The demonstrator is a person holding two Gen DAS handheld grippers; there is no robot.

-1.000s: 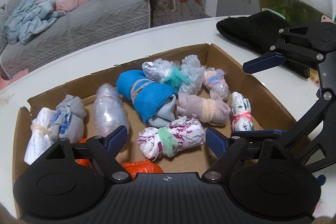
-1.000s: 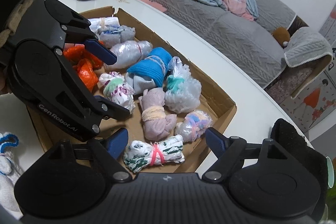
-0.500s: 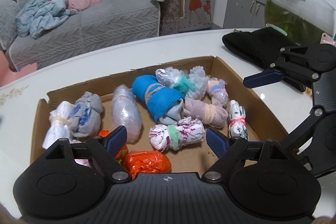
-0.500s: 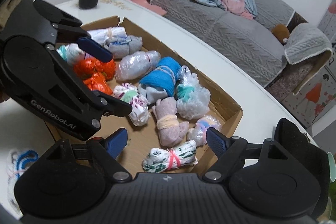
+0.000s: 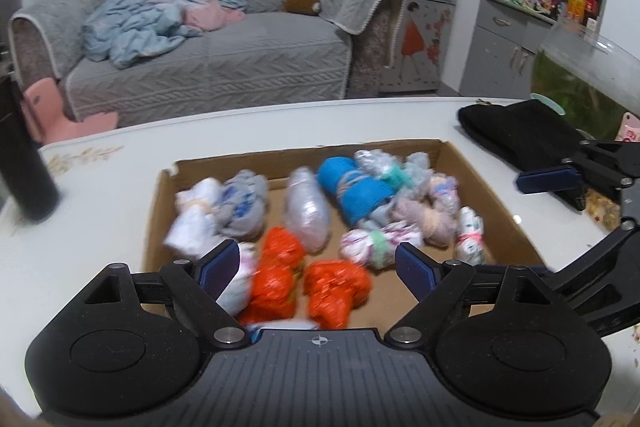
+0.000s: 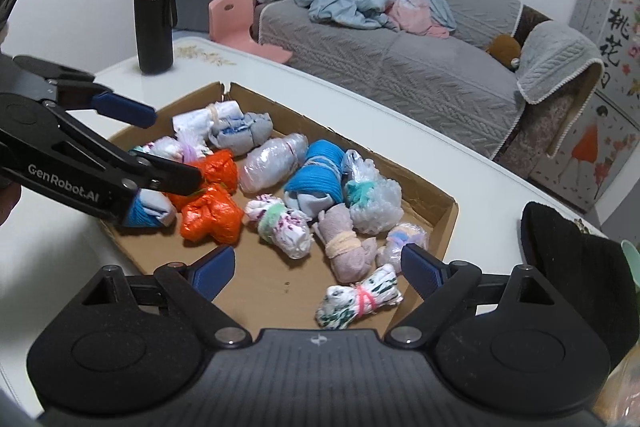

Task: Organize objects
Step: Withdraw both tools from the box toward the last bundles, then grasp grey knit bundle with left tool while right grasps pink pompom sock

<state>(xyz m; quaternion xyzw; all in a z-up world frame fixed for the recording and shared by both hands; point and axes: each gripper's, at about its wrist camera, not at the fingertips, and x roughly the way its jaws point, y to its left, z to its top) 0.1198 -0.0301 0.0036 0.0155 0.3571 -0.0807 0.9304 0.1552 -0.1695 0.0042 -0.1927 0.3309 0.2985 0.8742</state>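
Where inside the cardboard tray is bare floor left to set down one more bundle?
In the brown cardboard tray, bare floor shows along the near side, between the orange plastic bundle, the white bundle with a green band and the white bundle with a pink tie. The far half is crowded, bundles touching.

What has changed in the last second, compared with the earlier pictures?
Both grippers drew back from the cardboard box, so more of the table shows; the left gripper and the right gripper stayed open and empty. The bundles kept their places.
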